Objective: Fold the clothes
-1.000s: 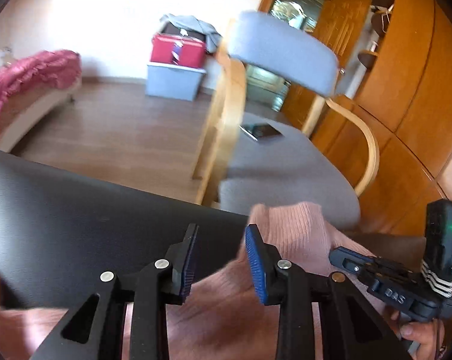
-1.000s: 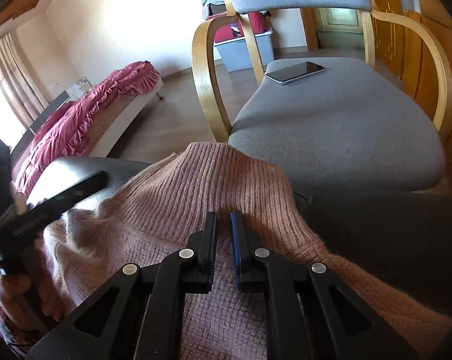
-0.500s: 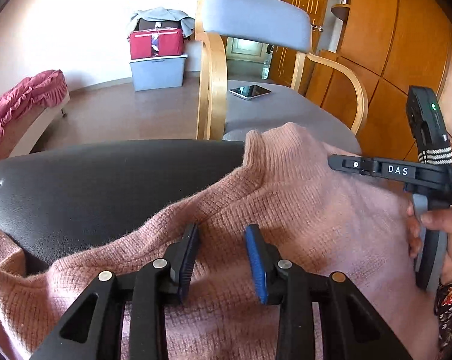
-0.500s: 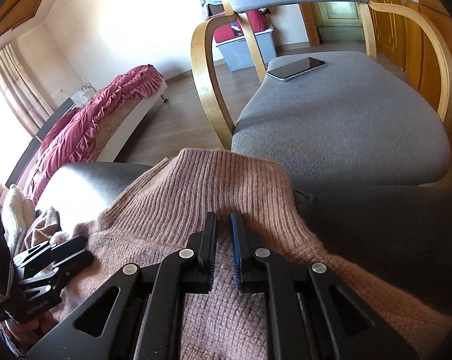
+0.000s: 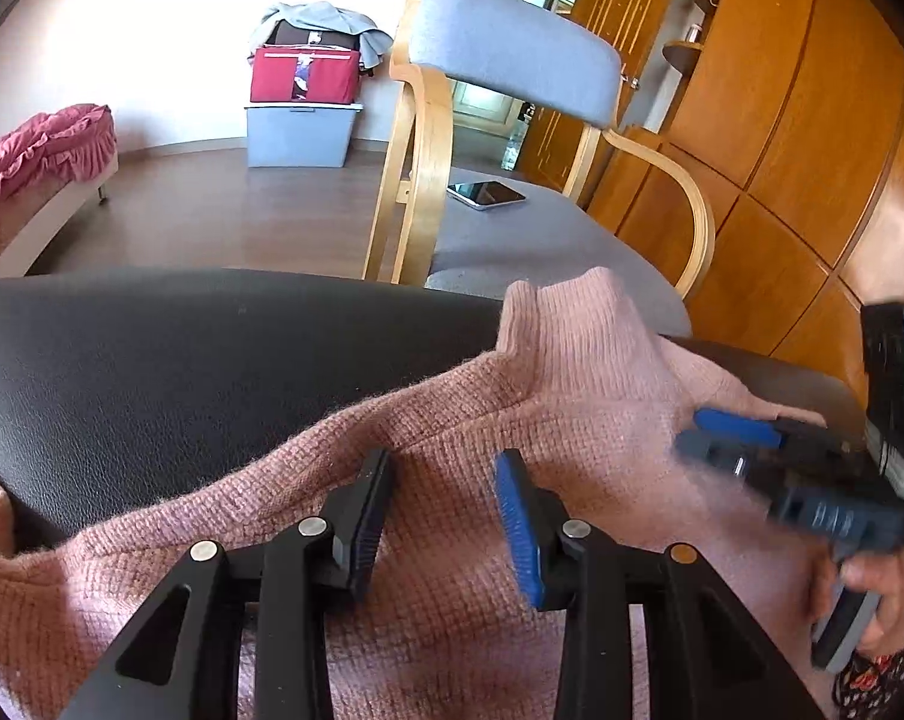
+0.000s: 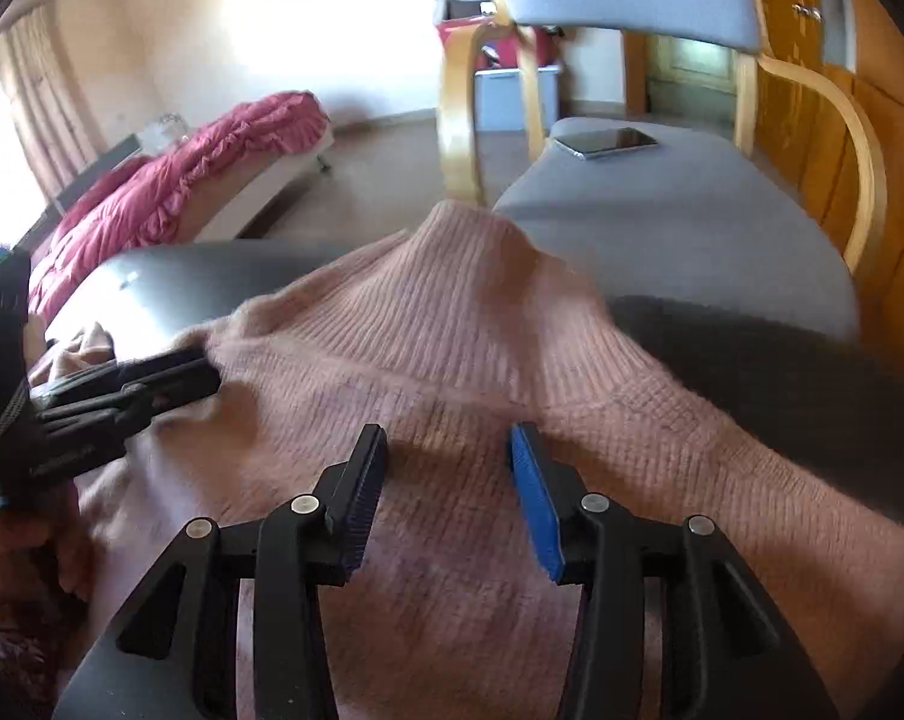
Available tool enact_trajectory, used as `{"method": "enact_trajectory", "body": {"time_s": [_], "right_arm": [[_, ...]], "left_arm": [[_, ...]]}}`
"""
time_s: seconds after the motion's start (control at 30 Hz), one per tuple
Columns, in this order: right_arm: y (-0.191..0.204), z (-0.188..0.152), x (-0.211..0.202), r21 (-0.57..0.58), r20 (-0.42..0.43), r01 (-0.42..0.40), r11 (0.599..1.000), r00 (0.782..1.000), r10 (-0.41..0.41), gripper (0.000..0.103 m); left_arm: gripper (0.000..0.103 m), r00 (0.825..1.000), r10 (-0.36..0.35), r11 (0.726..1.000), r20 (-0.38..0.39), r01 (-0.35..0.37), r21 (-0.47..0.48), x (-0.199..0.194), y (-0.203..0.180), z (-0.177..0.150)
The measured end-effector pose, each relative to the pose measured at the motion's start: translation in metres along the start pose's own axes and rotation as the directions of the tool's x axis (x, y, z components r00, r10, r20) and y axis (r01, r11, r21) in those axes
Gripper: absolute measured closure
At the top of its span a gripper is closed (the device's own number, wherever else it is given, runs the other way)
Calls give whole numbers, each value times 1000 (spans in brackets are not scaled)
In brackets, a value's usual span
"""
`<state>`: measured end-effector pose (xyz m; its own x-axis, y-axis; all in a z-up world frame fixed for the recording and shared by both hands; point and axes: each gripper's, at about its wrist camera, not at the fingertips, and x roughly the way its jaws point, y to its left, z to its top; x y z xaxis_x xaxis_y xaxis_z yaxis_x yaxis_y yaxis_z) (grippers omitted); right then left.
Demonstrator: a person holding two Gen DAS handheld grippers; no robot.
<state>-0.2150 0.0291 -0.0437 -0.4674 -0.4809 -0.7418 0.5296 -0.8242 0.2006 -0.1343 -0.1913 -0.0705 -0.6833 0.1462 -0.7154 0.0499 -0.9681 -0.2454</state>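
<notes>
We see a dusty-pink knitted sweater (image 5: 463, 480) spread flat over a dark leather-like surface. Its knit is fine and slightly fuzzy, with a ribbed high collar (image 6: 469, 276) that sticks up in a rounded hump at the far edge, toward the grey chair seat. From the collar the shoulders slope down to either side; one shoulder line runs off to the left as a soft raised fold, and there the cloth bunches loosely. The body of the sweater fills the near part of both views.
</notes>
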Motion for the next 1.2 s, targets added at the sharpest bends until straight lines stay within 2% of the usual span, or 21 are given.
{"method": "enact_trajectory", "body": {"time_s": [0.1, 0.17, 0.23, 0.3, 0.37, 0.4, 0.5, 0.57, 0.63, 0.67, 0.7, 0.73, 0.77, 0.9, 1.0, 1.1, 1.13, 1.2], "right_arm": [[-21, 3, -2, 37, 24, 71, 997, 997, -72, 59], [-27, 3, -3, 64, 28, 14, 998, 999, -16, 57], [-23, 2, -8, 44, 45, 5, 999, 999, -7, 57], [-10, 1, -19, -1, 88, -37, 999, 995, 37, 57], [9, 0, -26, -74, 103, -103, 992, 989, 111, 57], [18, -3, -25, -111, 89, -118, 987, 988, 128, 57], [48, -14, -13, -215, 12, -100, 971, 994, 105, 57], [50, -17, -5, -235, -28, -62, 970, 998, 57, 57], [54, -19, -4, -273, -26, 7, 962, 1000, -14, 54], [54, -20, -4, -285, -17, 47, 957, 998, -54, 44], [47, -19, -4, -263, -17, 73, 962, 997, -80, 23], [41, -18, -4, -240, -18, 100, 966, 994, -107, 18], [33, -17, -4, -216, -22, 116, 969, 992, -123, 18], [15, -15, -12, -143, -9, 75, 987, 997, -77, 20], [8, -13, -25, -69, 72, -29, 997, 997, 34, 20], [8, -10, -33, -7, 141, -147, 989, 979, 147, 20], [9, -11, -30, -9, 130, -157, 988, 979, 157, 20], [17, -11, -12, -32, 48, -118, 993, 992, 119, 20]], "left_arm": [[67, 999, 46, 998, 0, -46, 40, 1, -8, 0], [67, 994, 104, 991, 26, -106, 83, -2, -19, 0], [67, 984, 144, 980, 101, -156, 124, -15, -31, -1], [67, 975, 86, 978, 206, -122, 168, -35, -45, -3], [67, 968, 26, 968, 248, -86, 235, -43, -60, -8], [67, 974, 35, 963, 223, -92, 253, -38, -64, -9], [67, 992, 96, 951, 78, -114, 287, -9, -67, -10], [64, 992, 128, 946, 3, -123, 300, 6, -67, -10], [55, 988, 152, 945, -11, -142, 295, 7, -63, -10], [51, 987, 158, 941, -10, -148, 304, 7, -62, -10], [49, 986, 166, 938, -10, -155, 311, 7, -62, -10], [45, 985, 175, 935, -9, -163, 314, 8, -63, -10], [43, 984, 180, 935, -10, -168, 312, 9, -61, -10], [39, 988, 152, 951, -22, -141, 274, 12, -54, -8], [38, 990, 139, 958, -26, -127, 258, 12, -51, -9], [38, 989, 146, 955, -22, -135, 264, 13, -53, -10], [38, 989, 146, 955, -22, -135, 263, 13, -53, -10], [38, 989, 144, 956, -22, -133, 261, 13, -53, -10]]}}
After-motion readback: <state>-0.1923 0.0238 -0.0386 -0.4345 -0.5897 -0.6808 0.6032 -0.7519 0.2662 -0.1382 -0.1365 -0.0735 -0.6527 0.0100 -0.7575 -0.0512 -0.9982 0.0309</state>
